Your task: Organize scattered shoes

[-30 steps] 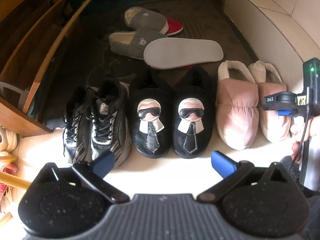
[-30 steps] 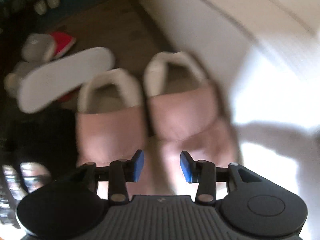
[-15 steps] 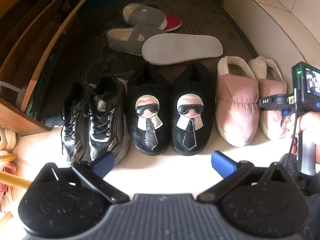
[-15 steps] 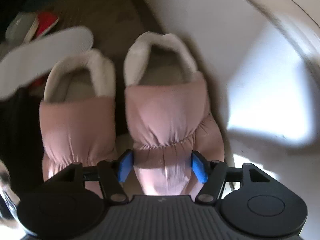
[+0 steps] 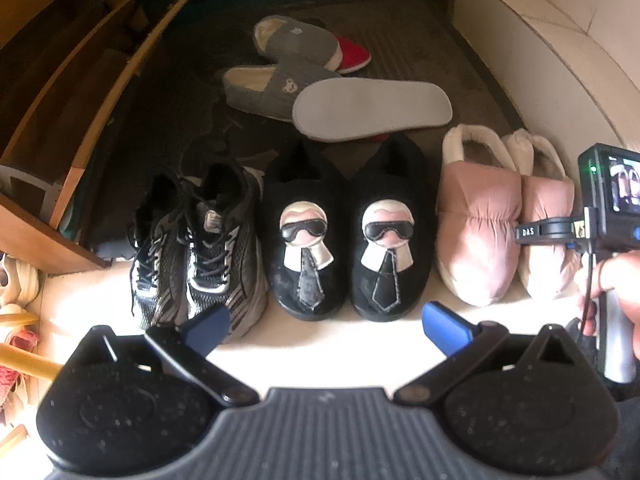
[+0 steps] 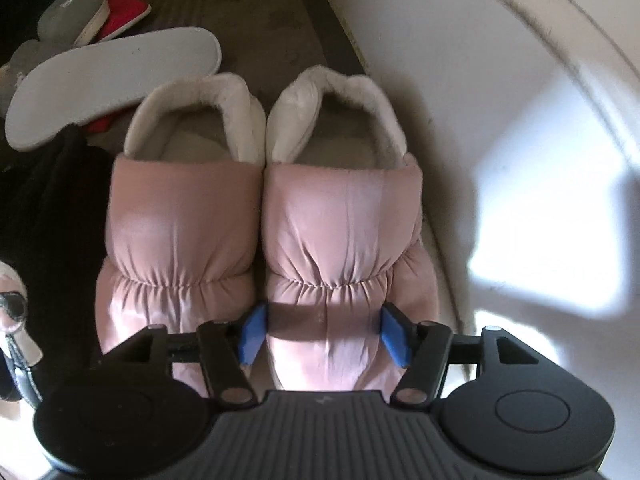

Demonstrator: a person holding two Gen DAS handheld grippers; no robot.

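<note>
The right tongs (image 6: 322, 338) straddle the toe of the right pink slipper (image 6: 344, 240), blue pads at its sides (actual grip unclear); a second ago they hovered narrower above the pair. Only the left wrist view shows the left tongs (image 5: 326, 326) wide open and empty before the black slippers (image 5: 344, 228) and sneakers (image 5: 200, 240) on the floor.

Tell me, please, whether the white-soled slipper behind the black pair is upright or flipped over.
Flipped over: the white-soled slipper shows its flat pale sole facing up, with red showing beneath its edge.
</note>
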